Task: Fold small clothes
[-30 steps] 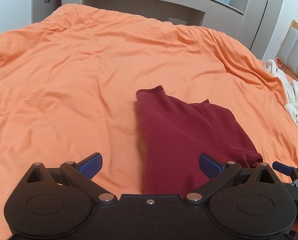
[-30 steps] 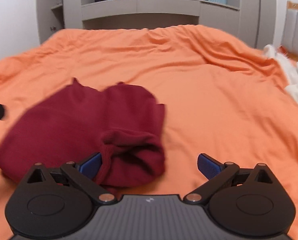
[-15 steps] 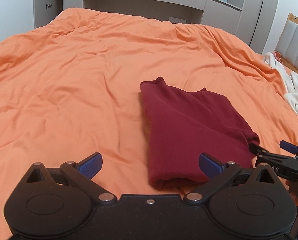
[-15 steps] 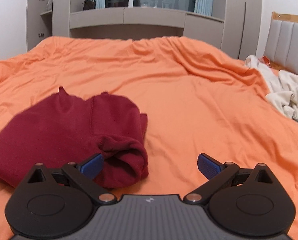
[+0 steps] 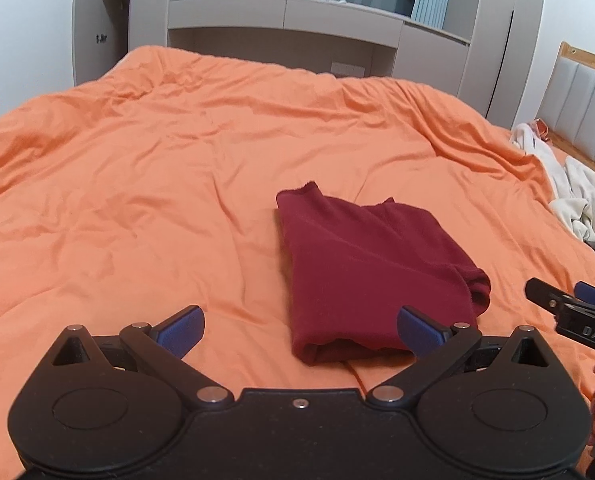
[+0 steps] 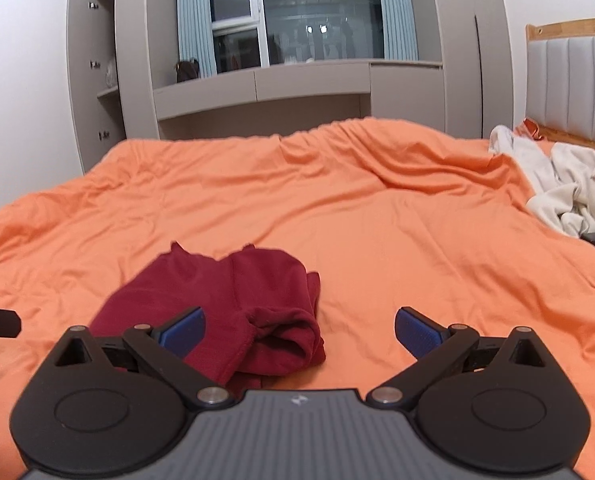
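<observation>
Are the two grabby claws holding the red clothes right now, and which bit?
No, nothing is held. The left gripper and right gripper are both open, and the dark red garment lies folded on the orange bedcover.

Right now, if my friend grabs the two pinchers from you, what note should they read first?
Left gripper: open, holding nothing.
Right gripper: open, holding nothing.
Dark red garment: lies folded on the orange bedspread, touched by neither gripper.
Done: the red piece looks folded, though its right end is bunched.
Left: the pale clothes heaped near the headboard, still unfolded.
</observation>
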### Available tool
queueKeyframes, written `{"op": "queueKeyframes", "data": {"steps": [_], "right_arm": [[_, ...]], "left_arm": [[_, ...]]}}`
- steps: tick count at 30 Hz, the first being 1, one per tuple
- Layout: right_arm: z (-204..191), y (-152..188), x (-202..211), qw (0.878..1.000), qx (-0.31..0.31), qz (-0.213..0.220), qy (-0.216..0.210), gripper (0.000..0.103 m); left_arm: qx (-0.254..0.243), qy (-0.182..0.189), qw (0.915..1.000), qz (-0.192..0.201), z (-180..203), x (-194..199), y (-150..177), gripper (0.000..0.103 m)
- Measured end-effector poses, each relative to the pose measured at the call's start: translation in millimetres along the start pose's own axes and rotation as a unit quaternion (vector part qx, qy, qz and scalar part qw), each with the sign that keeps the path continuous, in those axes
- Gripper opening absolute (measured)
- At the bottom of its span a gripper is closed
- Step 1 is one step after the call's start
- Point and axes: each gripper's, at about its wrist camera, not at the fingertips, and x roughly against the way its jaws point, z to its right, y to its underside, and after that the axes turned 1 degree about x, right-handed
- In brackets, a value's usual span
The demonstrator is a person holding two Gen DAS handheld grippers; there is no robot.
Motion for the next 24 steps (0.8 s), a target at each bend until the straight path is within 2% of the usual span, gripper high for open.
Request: {"op": "queueKeyframes", "data": {"steps": [7,13,24], "right_arm": [[-10.0,5.5,52.0,0.999,-0.011,0.035,-0.002,0.103],[-22.4,21.6,97.7,0.998,-0.013,0.053,0.000,0.103],[-55.9,66.7,159.1,0.998,0.033,0.048,0.018,0.103]], "left_arm": [[-0.013,-0.008,0.9994,0.033,-2.6,34.3,12.2,0.102],[-0.021,-0.011,0.9983,0.053,-9.5,61.7,37.7,0.102],[-0.048,-0.014,0.9961,0.073,-24.3,99.0,95.7,0.102]]}}
